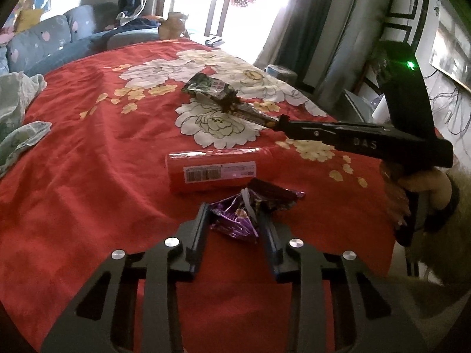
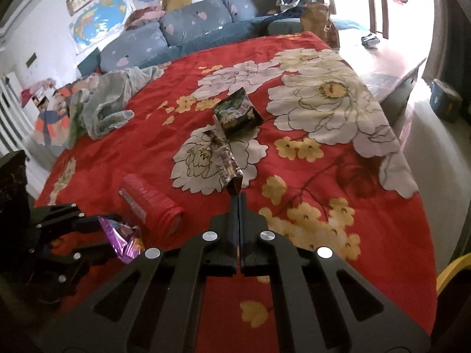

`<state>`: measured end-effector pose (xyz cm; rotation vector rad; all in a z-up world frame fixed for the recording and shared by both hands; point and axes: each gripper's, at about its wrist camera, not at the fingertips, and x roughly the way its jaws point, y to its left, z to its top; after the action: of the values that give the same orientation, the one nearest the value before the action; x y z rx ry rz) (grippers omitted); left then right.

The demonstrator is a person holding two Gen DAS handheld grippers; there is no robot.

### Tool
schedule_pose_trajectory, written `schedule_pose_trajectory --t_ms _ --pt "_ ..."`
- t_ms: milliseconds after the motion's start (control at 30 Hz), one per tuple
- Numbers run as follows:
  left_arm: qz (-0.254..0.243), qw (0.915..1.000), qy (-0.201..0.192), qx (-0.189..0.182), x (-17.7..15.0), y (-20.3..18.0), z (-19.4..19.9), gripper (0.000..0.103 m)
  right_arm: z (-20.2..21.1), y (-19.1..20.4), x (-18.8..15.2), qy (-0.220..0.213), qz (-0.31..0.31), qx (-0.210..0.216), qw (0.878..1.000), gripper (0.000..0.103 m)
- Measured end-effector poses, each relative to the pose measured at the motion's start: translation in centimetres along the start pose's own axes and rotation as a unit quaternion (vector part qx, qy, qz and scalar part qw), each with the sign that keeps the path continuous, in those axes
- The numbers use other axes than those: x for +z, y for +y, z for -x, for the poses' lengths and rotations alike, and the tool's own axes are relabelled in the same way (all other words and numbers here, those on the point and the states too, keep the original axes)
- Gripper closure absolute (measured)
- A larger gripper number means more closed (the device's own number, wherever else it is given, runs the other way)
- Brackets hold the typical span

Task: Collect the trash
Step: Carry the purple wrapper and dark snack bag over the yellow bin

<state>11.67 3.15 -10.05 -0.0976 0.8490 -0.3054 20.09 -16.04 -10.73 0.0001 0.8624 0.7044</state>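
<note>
A crumpled purple foil wrapper (image 1: 235,220) lies on the red flowered cloth (image 1: 88,161) between the fingers of my left gripper (image 1: 234,216), whose jaws are close around it; it also shows in the right wrist view (image 2: 123,238). My right gripper (image 2: 238,195) is shut on the near end of a long dark snack wrapper (image 2: 226,147), which stretches away over the cloth (image 2: 323,194); that wrapper shows in the left wrist view (image 1: 223,97) with the right gripper (image 1: 282,123) on its end. A red cylinder can (image 1: 217,169) lies on its side between the two wrappers, also seen in the right wrist view (image 2: 150,203).
A crumpled pale green cloth (image 2: 103,108) lies at the table's left side. A blue sofa (image 2: 182,32) stands behind the table. A brown paper bag (image 2: 318,17) stands at the far edge. The table drops off at the right edge (image 2: 412,176).
</note>
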Motion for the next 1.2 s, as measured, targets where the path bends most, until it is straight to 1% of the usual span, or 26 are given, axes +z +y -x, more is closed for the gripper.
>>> schedule_pose_trajectory --t_ms 33,67,200,233,267,667,933,1200 --pt "-0.002 1.0000 0.000 -0.003 0.0 -0.2 0.1 0.074 0.5 0.0 -0.2 -0.005 -0.003 0.001 1.000 0.103" --pt "-0.004 1.0000 -0.001 -0.004 0.0 -0.4 0.1 0.082 0.8 0.0 -0.3 -0.007 -0.005 0.001 1.000 0.103" --pt "-0.004 0.9998 -0.006 -0.016 0.3 -1.0 0.5 0.085 2.1 -0.2 -0.7 -0.019 -0.014 0.002 1.000 0.103" --pt "-0.006 0.9998 -0.007 -0.016 0.3 -1.1 0.6 0.088 2.4 -0.2 -0.8 -0.020 -0.015 0.003 1.000 0.103" --pt "-0.007 0.9998 -0.009 -0.018 0.4 -1.3 0.7 0.089 2.8 -0.2 -1.0 -0.023 -0.016 0.002 1.000 0.103" --pt "-0.016 0.9981 -0.044 -0.040 2.0 -3.9 2.7 0.091 6.9 -0.9 -2.1 -0.058 -0.034 -0.001 0.998 0.103" --pt "-0.021 0.9962 -0.063 -0.056 3.2 -5.8 3.1 0.092 9.8 -2.2 -2.6 -0.083 -0.053 -0.013 0.995 0.103" --pt "-0.030 0.9941 -0.073 -0.075 4.1 -8.0 2.8 0.092 12.9 -4.3 -3.8 -0.104 -0.077 -0.036 0.991 0.103"
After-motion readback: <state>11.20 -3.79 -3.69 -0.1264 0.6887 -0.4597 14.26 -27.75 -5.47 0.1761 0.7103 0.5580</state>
